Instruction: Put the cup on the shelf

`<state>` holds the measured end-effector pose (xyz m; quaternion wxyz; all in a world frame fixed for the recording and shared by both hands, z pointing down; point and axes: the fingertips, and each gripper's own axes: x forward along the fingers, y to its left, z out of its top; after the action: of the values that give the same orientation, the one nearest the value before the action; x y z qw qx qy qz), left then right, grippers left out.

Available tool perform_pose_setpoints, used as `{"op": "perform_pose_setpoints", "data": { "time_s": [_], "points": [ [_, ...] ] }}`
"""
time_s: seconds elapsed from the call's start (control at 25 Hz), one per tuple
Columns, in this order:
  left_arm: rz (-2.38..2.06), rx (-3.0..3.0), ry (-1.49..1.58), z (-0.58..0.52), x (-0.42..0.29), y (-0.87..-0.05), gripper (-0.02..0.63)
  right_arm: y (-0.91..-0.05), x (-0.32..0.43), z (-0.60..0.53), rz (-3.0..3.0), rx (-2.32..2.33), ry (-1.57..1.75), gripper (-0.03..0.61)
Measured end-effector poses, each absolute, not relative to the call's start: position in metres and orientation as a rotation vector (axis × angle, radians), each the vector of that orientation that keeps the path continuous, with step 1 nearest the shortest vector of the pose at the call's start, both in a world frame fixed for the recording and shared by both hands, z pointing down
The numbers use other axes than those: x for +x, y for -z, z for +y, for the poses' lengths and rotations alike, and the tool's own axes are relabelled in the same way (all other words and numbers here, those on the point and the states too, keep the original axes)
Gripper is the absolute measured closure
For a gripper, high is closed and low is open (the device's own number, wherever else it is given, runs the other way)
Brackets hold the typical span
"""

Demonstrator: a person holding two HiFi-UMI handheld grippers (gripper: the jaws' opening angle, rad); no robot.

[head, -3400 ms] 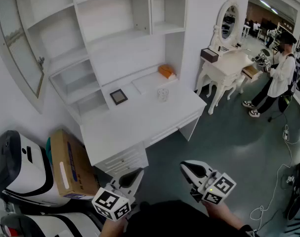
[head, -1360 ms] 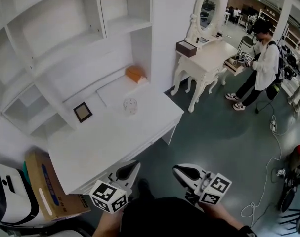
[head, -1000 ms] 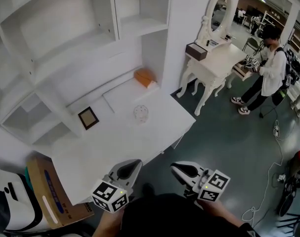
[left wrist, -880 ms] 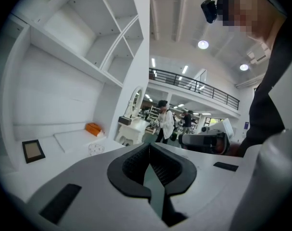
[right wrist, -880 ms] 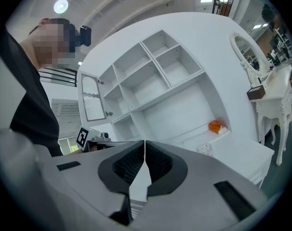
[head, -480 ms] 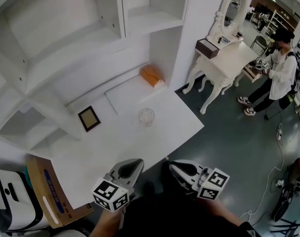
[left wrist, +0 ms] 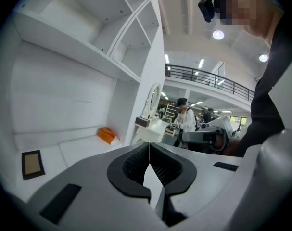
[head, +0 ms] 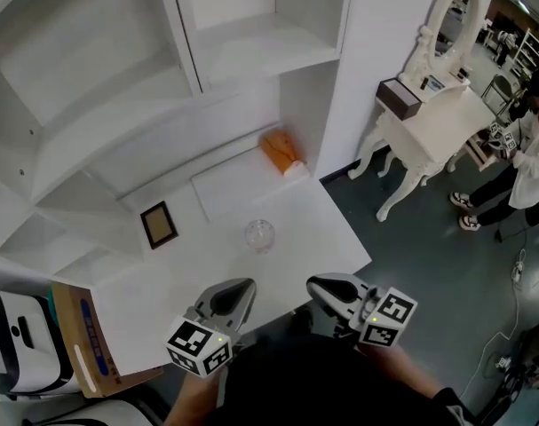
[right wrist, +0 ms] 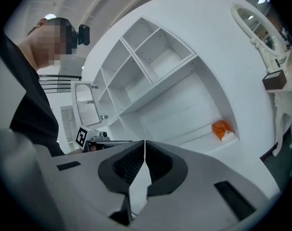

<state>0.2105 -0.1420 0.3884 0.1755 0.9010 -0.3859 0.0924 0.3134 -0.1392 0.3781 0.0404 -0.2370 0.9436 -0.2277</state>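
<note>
Your left tool (head: 232, 295) and right tool (head: 331, 288) are both closed tight, with nothing in either, side by side at the counter's (head: 162, 282) near edge. The cup (head: 259, 234) stands upright mid-counter ahead of them, untouched, below the shelf (head: 251, 47), near a frame (head: 158, 224).

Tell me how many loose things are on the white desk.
3: a clear cup near the middle, a dark frame left of it, an orange thing at the back right. More may be hidden.
</note>
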Motion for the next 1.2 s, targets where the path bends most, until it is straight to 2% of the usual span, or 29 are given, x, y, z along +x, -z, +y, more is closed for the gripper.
{"op": "perform_pose_setpoints", "data": {
  "time_s": [0.32, 1.2],
  "points": [
    [-1.225, 2.497, -0.227, -0.179, 0.220, -0.393, 0.600, -0.399, 0.318, -0.184, 2.969, -0.528, 0.803, 0.561],
    [-1.069, 2.492, -0.316, -0.230, 0.155, -0.469, 0.598, -0.428, 0.220, -0.228, 3.053, -0.559, 0.928, 0.561]
  ]
}}
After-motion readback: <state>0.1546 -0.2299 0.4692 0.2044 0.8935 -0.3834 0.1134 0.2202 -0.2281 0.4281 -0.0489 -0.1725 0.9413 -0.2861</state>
